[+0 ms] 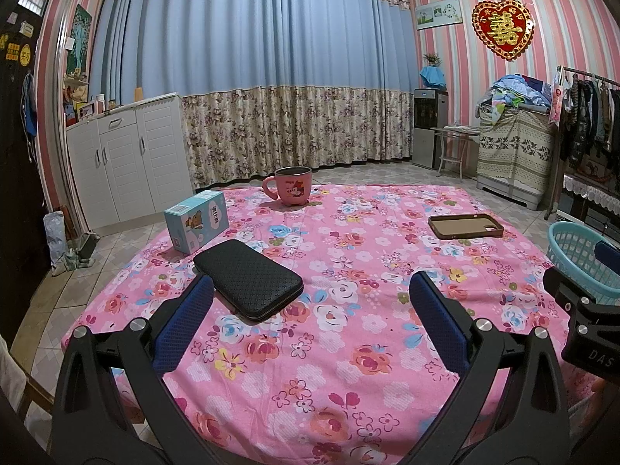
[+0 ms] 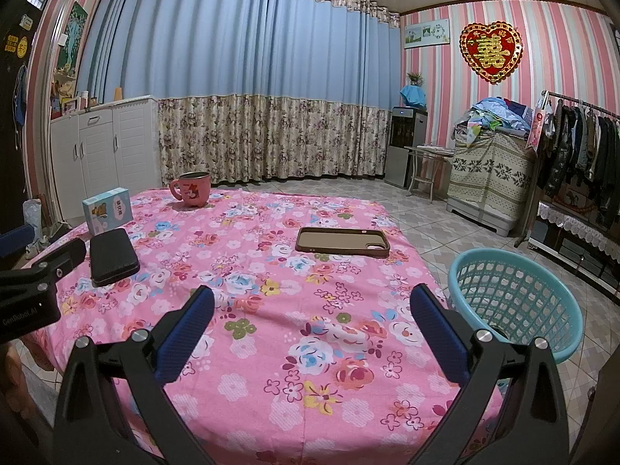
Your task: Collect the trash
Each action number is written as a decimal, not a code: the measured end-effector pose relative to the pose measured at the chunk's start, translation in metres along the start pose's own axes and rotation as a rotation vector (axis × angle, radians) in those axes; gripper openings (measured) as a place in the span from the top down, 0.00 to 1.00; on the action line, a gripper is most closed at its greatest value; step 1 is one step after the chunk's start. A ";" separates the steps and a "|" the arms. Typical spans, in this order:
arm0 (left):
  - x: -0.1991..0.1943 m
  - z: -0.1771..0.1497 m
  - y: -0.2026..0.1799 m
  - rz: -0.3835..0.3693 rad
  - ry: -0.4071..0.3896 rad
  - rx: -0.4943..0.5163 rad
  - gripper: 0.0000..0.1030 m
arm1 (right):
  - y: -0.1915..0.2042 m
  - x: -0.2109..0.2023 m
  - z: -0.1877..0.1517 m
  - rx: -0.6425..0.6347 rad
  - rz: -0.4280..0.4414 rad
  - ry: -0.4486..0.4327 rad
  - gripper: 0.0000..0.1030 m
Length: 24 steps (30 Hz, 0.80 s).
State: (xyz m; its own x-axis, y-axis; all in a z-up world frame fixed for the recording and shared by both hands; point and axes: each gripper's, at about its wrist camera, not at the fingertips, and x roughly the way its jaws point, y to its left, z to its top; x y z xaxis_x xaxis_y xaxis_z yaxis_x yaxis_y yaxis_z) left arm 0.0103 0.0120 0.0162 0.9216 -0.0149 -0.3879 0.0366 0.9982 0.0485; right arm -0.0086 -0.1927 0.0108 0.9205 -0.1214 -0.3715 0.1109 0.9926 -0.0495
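Note:
A table with a pink floral cloth (image 1: 348, 348) (image 2: 271, 348) carries a small light-blue carton (image 1: 195, 221) (image 2: 107, 213), a black textured case (image 1: 248, 285) (image 2: 113, 256), a pink mug (image 1: 288, 190) (image 2: 192, 189) and a brown phone case (image 1: 467, 226) (image 2: 343, 241). A turquoise basket (image 2: 515, 304) (image 1: 581, 255) stands on the floor by the table's right side. My left gripper (image 1: 312, 286) is open over the cloth, its left finger beside the black case. My right gripper (image 2: 312, 298) is open over bare cloth, holding nothing.
White cabinets (image 1: 116, 159) stand at the back left under long curtains. A water dispenser (image 2: 405, 147), a covered appliance (image 2: 492, 178) and a clothes rack (image 2: 581, 147) line the right wall. Tiled floor surrounds the table.

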 end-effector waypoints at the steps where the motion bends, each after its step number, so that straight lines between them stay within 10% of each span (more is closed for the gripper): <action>1: 0.000 0.000 0.000 0.000 0.000 0.000 0.05 | 0.000 0.000 0.000 0.000 0.000 0.000 0.04; 24: 0.003 -0.001 0.002 -0.003 0.009 -0.016 0.05 | 0.000 0.000 0.000 0.000 0.000 0.000 0.04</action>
State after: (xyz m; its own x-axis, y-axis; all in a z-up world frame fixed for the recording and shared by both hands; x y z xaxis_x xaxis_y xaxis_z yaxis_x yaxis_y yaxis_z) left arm 0.0126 0.0143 0.0148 0.9178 -0.0177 -0.3966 0.0333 0.9989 0.0324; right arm -0.0086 -0.1931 0.0104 0.9205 -0.1210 -0.3714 0.1107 0.9926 -0.0489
